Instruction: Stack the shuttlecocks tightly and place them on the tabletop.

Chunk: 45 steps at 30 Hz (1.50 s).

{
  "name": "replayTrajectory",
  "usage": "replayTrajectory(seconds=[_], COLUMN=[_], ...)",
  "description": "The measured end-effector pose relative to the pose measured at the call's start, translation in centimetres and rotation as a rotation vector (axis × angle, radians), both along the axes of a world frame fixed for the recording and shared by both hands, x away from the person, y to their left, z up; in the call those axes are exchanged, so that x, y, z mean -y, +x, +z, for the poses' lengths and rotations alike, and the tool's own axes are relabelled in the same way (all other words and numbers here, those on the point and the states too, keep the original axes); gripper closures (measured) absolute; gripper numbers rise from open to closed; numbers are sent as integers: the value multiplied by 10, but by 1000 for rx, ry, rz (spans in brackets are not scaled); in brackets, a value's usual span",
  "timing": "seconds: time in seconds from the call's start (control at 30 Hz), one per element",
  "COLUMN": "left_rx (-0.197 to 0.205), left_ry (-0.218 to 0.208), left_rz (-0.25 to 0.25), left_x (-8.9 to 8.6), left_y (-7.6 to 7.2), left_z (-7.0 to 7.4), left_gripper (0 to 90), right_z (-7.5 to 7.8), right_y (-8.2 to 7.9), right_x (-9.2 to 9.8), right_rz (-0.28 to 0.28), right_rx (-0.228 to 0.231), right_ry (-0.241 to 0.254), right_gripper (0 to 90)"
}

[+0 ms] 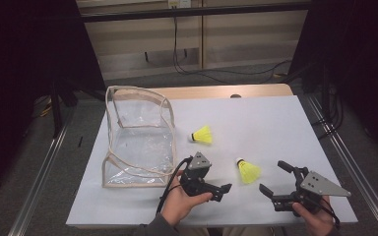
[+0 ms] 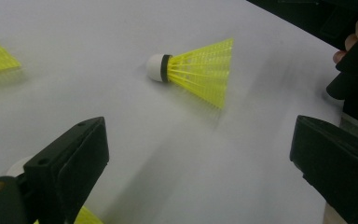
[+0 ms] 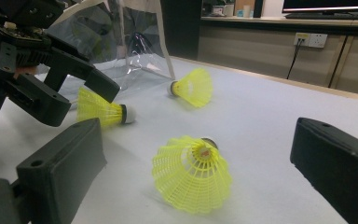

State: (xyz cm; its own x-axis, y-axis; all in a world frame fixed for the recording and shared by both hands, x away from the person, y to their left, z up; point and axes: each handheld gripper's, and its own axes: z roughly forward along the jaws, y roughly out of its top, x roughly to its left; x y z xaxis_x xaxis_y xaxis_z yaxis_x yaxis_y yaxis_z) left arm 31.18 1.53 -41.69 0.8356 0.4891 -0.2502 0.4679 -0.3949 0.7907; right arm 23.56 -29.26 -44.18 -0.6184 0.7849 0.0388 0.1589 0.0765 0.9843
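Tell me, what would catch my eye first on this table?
Probably the bright yellow shuttlecocks against the white table: one near shuttlecock lies between the two hand-held grippers, a far shuttlecock sits beside the clear plastic bag standing at the table's left. The left gripper and right gripper both stand open at the near edge, on either side of the near shuttlecock.
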Motion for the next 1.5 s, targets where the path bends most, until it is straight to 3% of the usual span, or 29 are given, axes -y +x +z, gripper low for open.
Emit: replayTrajectory(seconds=[0.83, 1.5], left_rx=[13, 22], left_ry=[-11, 0], left_rz=[-54, -61], left_x=[-18, -31], left_y=[1, -1], left_z=[11, 12], left_gripper=[55, 68], right_z=[-1, -1], right_y=[1, 1], right_x=[-1, -1], right_rz=[4, 2], right_rx=[-1, 4], right_ry=[-1, -5], right_gripper=[21, 22])
